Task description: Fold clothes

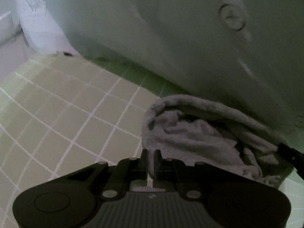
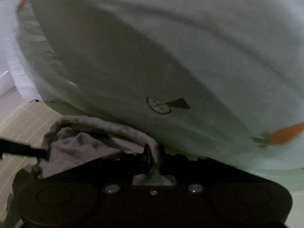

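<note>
A grey fleecy garment (image 1: 191, 133) hangs bunched between the two grippers, its edge rolled over. My left gripper (image 1: 151, 154) is shut on its left edge. In the right wrist view the same garment (image 2: 85, 144) shows, and my right gripper (image 2: 154, 152) is shut on its rolled hem. The other gripper's black finger shows at the right edge of the left wrist view (image 1: 288, 153) and at the left of the right wrist view (image 2: 22, 149). A large white cloth (image 2: 171, 47) with a small circle mark (image 2: 158, 104) fills the background just behind the garment.
A green mat with a white grid (image 1: 66, 114) lies below. The white cloth also fills the top of the left wrist view (image 1: 152, 28). An orange patch (image 2: 285, 134) shows on the cloth at the right. A white wall (image 1: 7, 28) lies at the far left.
</note>
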A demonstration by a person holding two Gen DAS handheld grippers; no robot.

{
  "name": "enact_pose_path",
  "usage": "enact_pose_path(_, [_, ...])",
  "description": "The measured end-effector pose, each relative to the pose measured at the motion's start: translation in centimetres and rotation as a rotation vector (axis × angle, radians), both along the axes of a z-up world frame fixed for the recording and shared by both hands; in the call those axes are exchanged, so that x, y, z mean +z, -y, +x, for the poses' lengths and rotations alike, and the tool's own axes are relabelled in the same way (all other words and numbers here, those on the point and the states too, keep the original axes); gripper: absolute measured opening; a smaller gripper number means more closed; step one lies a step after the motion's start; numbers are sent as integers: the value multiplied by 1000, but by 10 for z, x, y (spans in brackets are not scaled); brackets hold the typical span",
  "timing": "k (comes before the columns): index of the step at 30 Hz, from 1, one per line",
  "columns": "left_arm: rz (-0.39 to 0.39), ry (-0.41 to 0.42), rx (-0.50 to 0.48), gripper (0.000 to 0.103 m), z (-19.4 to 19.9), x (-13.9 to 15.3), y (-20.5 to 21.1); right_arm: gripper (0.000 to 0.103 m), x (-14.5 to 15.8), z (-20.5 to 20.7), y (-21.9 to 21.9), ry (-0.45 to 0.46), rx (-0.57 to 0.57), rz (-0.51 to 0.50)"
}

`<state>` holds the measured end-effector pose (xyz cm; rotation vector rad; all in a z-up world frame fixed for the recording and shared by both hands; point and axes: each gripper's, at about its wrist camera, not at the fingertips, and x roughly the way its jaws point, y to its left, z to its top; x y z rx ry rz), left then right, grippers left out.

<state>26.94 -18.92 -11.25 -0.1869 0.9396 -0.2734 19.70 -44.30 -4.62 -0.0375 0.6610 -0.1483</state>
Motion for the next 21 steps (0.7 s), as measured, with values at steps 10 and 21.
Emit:
enact_pose_path(10, [37,262,-60,6,-79,83,-16,7,35,-110,-1,118,-143,-41])
enact_pose_path(21, [121,139,-167,27,-147,56,-28,22,2,-187,-10,-84,-165,-12])
